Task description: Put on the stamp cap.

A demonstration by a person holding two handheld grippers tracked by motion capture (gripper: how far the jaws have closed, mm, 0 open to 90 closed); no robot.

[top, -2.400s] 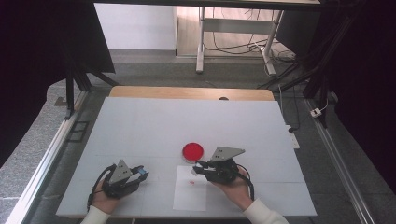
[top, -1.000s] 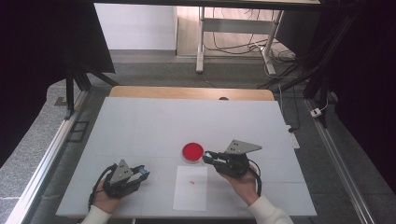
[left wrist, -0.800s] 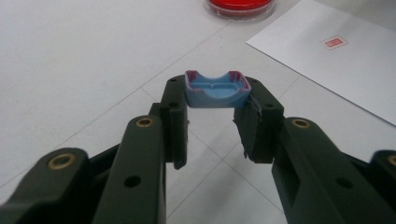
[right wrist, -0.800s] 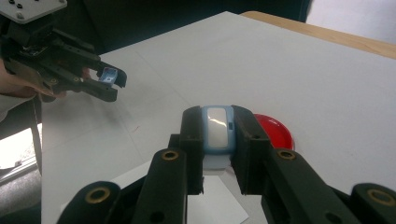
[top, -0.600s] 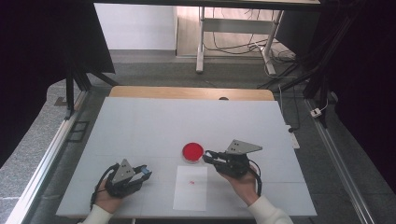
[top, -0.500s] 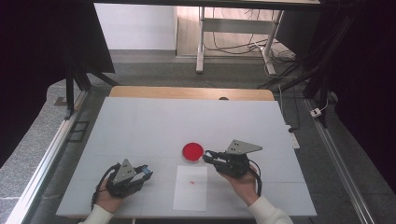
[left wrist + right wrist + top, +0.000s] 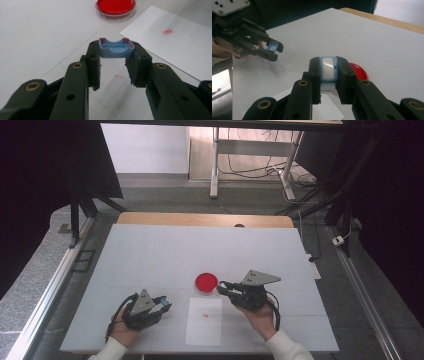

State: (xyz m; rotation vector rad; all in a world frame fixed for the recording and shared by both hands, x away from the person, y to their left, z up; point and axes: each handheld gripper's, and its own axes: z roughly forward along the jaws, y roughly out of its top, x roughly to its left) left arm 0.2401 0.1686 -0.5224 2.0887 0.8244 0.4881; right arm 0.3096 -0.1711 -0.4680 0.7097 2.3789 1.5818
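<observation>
A small blue cap (image 7: 115,47) with reddish edges sits between the jaw tips of my left gripper (image 7: 115,50), which is shut on it. In the high view the left gripper (image 7: 162,301) rests near the table's front left. My right gripper (image 7: 328,68) is shut on a light-blue stamp body (image 7: 328,68) with a pale window. It hovers in the high view (image 7: 222,286) just right of the red ink dish (image 7: 206,282). A white paper sheet (image 7: 204,321) with a small red stamp mark (image 7: 204,314) lies between the two hands.
The white table (image 7: 200,250) has a wooden far edge (image 7: 205,219). A metal rail (image 7: 47,290) runs along the left side. Cables and desk legs (image 7: 250,165) stand on the floor beyond.
My right gripper has risen from the paper's right edge and moved back toward the red dish. The left gripper has shifted slightly to the right. Both grips are unchanged.
</observation>
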